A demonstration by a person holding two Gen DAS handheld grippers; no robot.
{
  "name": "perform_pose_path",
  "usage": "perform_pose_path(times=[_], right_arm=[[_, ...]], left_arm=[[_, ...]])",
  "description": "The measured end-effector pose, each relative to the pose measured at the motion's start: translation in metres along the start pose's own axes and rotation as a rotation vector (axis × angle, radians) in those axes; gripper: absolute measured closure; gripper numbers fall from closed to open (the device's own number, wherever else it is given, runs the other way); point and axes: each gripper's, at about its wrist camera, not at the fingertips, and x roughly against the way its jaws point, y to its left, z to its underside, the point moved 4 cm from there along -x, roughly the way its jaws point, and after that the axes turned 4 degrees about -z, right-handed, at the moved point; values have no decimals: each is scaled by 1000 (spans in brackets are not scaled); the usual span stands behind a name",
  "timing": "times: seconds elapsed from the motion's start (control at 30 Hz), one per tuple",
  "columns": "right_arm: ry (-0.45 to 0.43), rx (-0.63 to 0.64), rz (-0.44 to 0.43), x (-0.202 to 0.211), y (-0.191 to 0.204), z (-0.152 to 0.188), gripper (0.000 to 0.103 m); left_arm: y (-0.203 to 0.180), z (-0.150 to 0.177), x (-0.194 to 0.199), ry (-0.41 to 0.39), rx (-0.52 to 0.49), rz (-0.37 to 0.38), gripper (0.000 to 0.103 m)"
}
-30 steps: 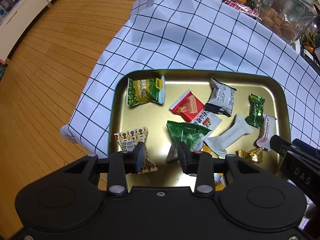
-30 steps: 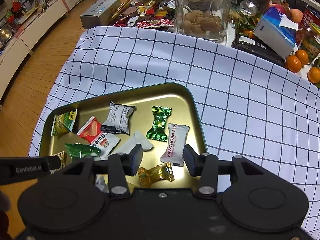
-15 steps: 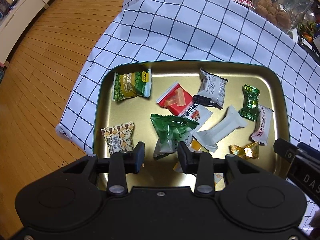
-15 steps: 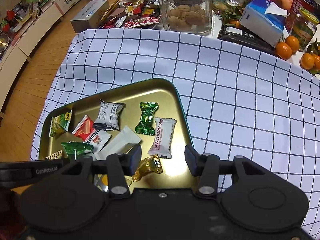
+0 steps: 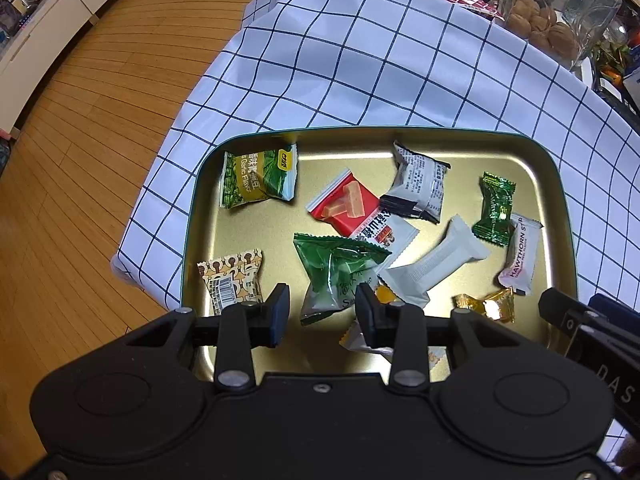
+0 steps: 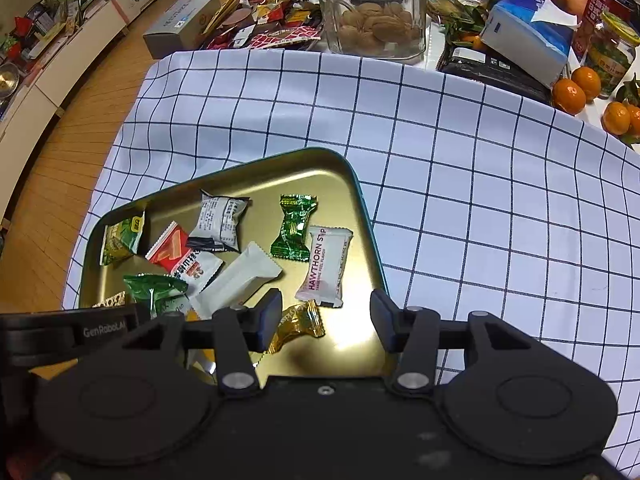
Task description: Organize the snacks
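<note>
A gold tray [image 5: 560, 184] with a green rim lies on the checked cloth and holds several wrapped snacks. My left gripper [image 5: 322, 314] hangs open over the tray's near side. The lower end of a dark green packet [image 5: 336, 264] shows between its fingers, untouched by the pads. A white bar [image 5: 436, 264] and a red packet [image 5: 346, 204] lie close by. My right gripper [image 6: 326, 320] is open above the tray's near right corner. A gold candy [image 6: 298, 324] lies by its left finger, and the Hawthorn strip packet [image 6: 326, 266] lies just beyond.
At the back stand a glass jar of walnuts [image 6: 376, 20], a tissue box [image 6: 524, 40], oranges [image 6: 576, 88] and a heap of snack packets [image 6: 276, 28]. The cloth [image 6: 500, 220] spreads right of the tray. Its left edge hangs over wooden floor [image 5: 80, 160].
Both views drew back a little from the tray, so more of it shows. No snack moved, and neither gripper took hold of anything.
</note>
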Motion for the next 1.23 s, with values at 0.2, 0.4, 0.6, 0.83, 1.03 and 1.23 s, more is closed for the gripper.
perform_pose_path(times=[0.2, 0.4, 0.6, 0.83, 1.03, 1.23], right_arm=[[0, 9, 3, 0, 1, 1, 52], [1, 12, 4, 0, 0, 0, 51], [2, 12, 5, 0, 0, 0, 51], [1, 11, 3, 0, 1, 1, 51], [1, 11, 3, 1, 1, 0, 51], [3, 14, 3, 0, 3, 1, 51]], left_arm=[[-1, 0, 1, -2, 1, 3, 56], [1, -1, 2, -4, 6, 5, 56], [0, -1, 3, -8, 4, 5, 56], [0, -1, 1, 3, 9, 8, 56], [0, -1, 1, 3, 9, 5, 56], [-1, -1, 1, 2, 7, 4, 56]])
